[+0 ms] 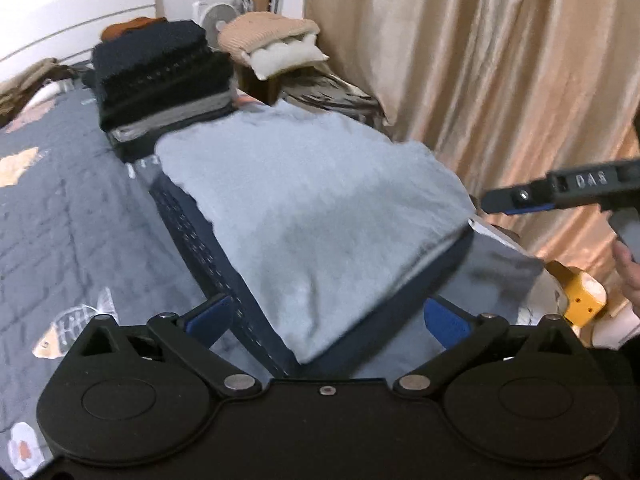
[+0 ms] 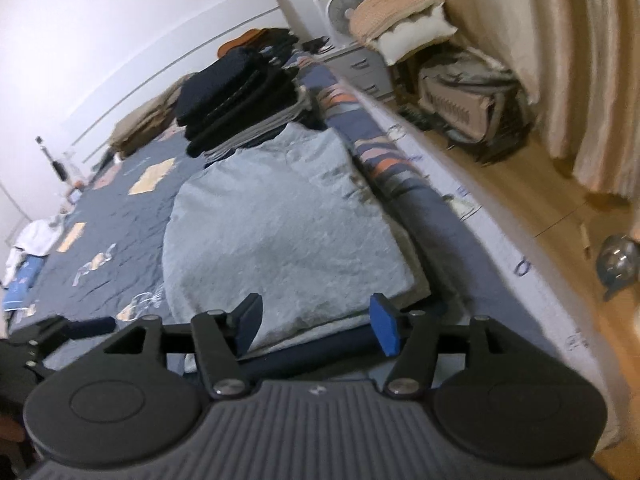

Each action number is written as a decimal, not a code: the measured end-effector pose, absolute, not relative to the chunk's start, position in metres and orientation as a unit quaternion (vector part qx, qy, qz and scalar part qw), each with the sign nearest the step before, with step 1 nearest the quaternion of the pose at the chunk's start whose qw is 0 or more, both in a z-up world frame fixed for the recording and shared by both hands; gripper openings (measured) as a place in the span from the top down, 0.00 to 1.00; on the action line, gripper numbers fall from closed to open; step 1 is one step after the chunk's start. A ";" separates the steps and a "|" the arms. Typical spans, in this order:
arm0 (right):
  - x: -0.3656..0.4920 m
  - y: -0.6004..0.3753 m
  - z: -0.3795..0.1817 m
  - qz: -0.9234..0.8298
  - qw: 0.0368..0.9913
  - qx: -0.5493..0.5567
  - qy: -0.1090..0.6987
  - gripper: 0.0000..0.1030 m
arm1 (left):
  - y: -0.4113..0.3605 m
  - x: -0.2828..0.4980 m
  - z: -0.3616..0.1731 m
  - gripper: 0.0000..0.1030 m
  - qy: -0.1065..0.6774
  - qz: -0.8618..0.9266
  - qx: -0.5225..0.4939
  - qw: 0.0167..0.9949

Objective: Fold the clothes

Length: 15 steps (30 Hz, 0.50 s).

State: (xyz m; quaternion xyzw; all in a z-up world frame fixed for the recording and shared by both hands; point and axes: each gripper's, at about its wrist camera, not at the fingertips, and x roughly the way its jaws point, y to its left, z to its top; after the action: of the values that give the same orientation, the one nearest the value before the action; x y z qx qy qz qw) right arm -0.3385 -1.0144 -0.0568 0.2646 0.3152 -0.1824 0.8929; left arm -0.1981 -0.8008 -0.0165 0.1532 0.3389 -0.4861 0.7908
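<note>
We are low over the bed (image 2: pixel 120 216), and the light blue garment (image 1: pixel 320 216) lies spread flat on the quilt near the bed's edge, a dark navy garment (image 1: pixel 188 220) showing under its borders. Our left gripper (image 1: pixel 326 320) has its jaws spread wide, the near corner of the blue cloth lying between the blue pads (image 1: pixel 446 322) with nothing pinched. Our right gripper (image 2: pixel 316 326) is just as released, jaws apart over the near hem. In the left view we catch the right gripper out beside the bed, against the beige curtain (image 1: pixel 480 60). Just beyond the blue garment stands a stack of folded dark clothes (image 2: pixel 236 100), touching its far end. A white fan (image 2: pixel 340 12) sits behind.
</note>
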 end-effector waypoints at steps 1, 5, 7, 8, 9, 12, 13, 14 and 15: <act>-0.337 -1.013 -0.054 -0.183 0.892 0.262 0.319 0.42 | -0.801 -0.197 -0.012 0.00 0.339 -0.482 0.152 0.794; -0.333 -1.004 -0.041 -0.183 0.885 0.259 0.341 0.40 | -0.807 -0.194 0.004 0.00 0.343 -0.455 0.163 0.806; -0.331 -1.000 -0.036 -0.177 0.883 0.258 0.350 0.39 | -0.809 -0.193 0.010 0.00 0.344 -0.446 0.174 0.808; -0.330 -0.998 -0.032 -0.176 0.882 0.254 0.355 0.39 | -0.810 -0.192 0.013 0.00 0.343 -0.444 0.179 0.808; -0.330 -0.995 -0.029 -0.176 0.882 0.248 0.361 0.39 | -0.810 -0.192 0.016 0.00 0.342 -0.444 0.182 0.808; -0.327 -0.987 -0.018 -0.178 0.879 0.230 0.377 0.38 | -0.811 -0.192 0.024 0.00 0.344 -0.441 0.192 0.806; -0.327 -0.985 -0.015 -0.179 0.878 0.226 0.382 0.38 | -0.811 -0.192 0.027 0.00 0.345 -0.440 0.195 0.806; -0.327 -0.983 -0.011 -0.177 0.877 0.225 0.386 0.37 | -0.811 -0.192 0.030 0.00 0.345 -0.439 0.198 0.806; -0.327 -0.981 -0.007 -0.174 0.876 0.225 0.389 0.37 | -0.811 -0.192 0.032 0.00 0.346 -0.437 0.201 0.805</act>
State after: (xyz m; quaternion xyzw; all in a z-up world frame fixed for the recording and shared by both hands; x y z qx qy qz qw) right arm -0.3271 -0.9807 -0.0073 0.2254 0.3890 -0.1744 0.8761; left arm -0.1921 -0.8109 0.0323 0.2011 0.3462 -0.4374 0.8052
